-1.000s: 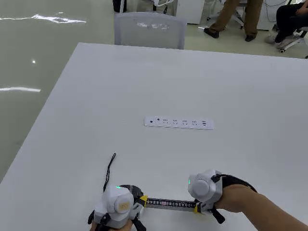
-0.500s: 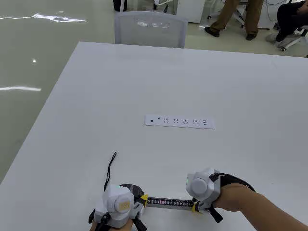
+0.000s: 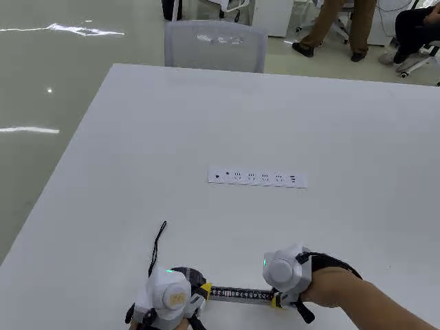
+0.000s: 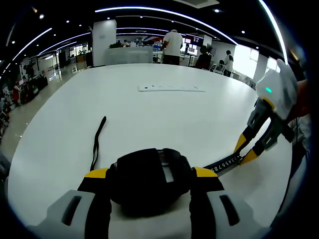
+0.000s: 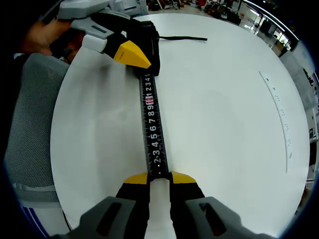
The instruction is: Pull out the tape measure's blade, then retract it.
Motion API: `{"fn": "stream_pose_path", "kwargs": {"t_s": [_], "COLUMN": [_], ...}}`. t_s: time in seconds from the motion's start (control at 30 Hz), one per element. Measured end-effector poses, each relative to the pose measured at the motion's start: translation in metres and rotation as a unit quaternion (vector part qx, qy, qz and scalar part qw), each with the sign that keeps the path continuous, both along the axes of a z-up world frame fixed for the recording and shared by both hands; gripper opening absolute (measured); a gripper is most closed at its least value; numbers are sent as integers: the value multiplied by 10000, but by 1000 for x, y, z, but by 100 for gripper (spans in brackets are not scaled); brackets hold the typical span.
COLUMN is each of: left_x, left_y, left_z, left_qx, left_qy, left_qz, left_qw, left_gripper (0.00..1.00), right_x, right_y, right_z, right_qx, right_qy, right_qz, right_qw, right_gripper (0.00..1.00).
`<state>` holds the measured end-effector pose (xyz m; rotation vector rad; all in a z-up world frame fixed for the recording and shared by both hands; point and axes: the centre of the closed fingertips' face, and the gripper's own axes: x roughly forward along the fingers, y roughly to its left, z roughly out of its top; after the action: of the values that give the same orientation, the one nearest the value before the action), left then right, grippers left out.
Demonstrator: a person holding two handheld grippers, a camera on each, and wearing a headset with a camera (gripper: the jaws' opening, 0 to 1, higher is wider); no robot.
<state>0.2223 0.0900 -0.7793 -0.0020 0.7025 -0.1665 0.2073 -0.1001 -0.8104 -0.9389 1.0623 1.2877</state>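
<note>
Yellow-tipped jaws pinch flat numbered blade (image 5: 153, 127) and rounded black case (image 4: 148, 178).

Bright, even overhead light washes the white table (image 3: 275, 124), leaving only faint, soft shadows. Glare streaks the glossy floor (image 3: 41, 82) at the head view's upper left. Fisheye bending curves both gripper views' edges, and ceiling light strips (image 4: 149, 8) arc across the top. The numerals on the blade (image 5: 152, 124) read sharp, with no motion blur.

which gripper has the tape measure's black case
The left gripper: its jaws are shut around the black case, while the right gripper pinches only the blade.
</note>
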Motion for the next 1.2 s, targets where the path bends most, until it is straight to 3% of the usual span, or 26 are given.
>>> {"fn": "stream_pose_path", "kwargs": {"t_s": [0.23, 0.3, 0.43, 0.63, 0.7, 0.77, 0.9, 1.1, 1.2], "left_x": [0, 0, 0, 1, 1, 1, 0, 1, 1], "left_y": [-1, -1, -1, -1, 0, -1, -1, -1, 0], "left_z": [-1, -1, -1, -4, -5, -4, -3, -3, -4], "left_qx": [-5, -6, -15, -16, -17, -15, -16, -20, -23], "left_qy": [16, 20, 38, 51, 52, 57, 51, 47, 49], "left_qz": [-90, -103, -145, -173, -183, -192, -193, -197, -196], "left_qw": [10000, 9999, 9999, 9998, 9998, 9998, 9998, 9998, 9998], "left_gripper": [59, 59, 59, 59, 59, 59, 59, 59, 59], "right_x": [3, -2, 2, -1, -4, -5, 2, -4, -2], "right_y": [4, 6, 10, 15, 17, 17, 21, 28, 32], "right_z": [-10, 5, -8, -2, 5, 4, -11, 3, -3], "right_qx": [22, 25, 19, 45, 53, 60, 84, 127, 148], "right_qy": [-14, -18, -26, -37, -44, -49, -56, -53, -44], "right_qz": [17, 27, 76, 88, 84, 88, 93, 102, 106], "right_qw": [10000, 10000, 10000, 9999, 9999, 9999, 9999, 9999, 9998], "right_gripper": [14, 14, 14, 14, 14, 14, 14, 14, 14]}}
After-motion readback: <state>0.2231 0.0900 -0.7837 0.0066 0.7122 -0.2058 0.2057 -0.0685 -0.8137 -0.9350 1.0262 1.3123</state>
